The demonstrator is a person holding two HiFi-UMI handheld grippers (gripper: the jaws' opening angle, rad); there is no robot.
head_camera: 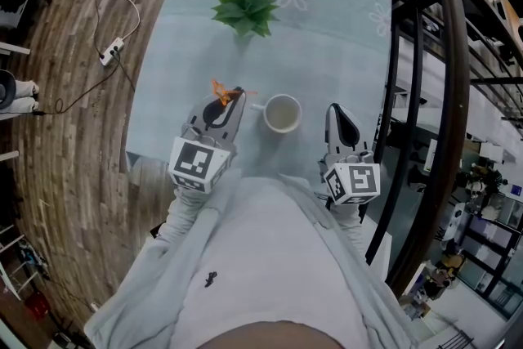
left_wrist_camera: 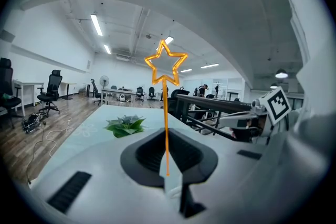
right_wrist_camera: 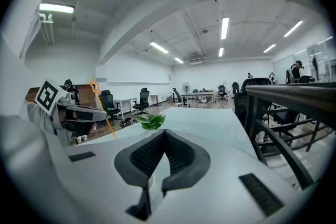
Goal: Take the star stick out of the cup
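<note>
Head view: a table [head_camera: 327, 29] with a pale cloth fills the middle. A green plant [head_camera: 245, 10] sits at the far side. A white cup [head_camera: 283, 113] stands near the person, between the two claws. The left gripper [head_camera: 236, 94] is just left of the cup. The orange star stick [head_camera: 221, 91] shows at its tip. The stick is out of the cup and beside it. The right gripper [head_camera: 335, 109] is on the other side of the cup, a little apart from it.

Left gripper view: the left gripper [left_wrist_camera: 167, 134] has its two jaws closed tight on the star stick [left_wrist_camera: 166, 113]. The stick stands straight up and down. Its bottom end is pinched in the jaws, and the star is at the top, pointing at the ceiling. The plant [left_wrist_camera: 125, 125] is on the table [left_wrist_camera: 79, 139] behind it. The right gripper [left_wrist_camera: 257, 113] shows at the right side.

Right gripper view: the right gripper [right_wrist_camera: 165, 132] has its jaws pressed together with nothing in them. At the left is the left gripper [right_wrist_camera: 73, 110] with the star stick [right_wrist_camera: 104, 113]. From here the stick leans, with the star up and to the left. The plant [right_wrist_camera: 151, 121] is far off on the table [right_wrist_camera: 210, 123].
</note>
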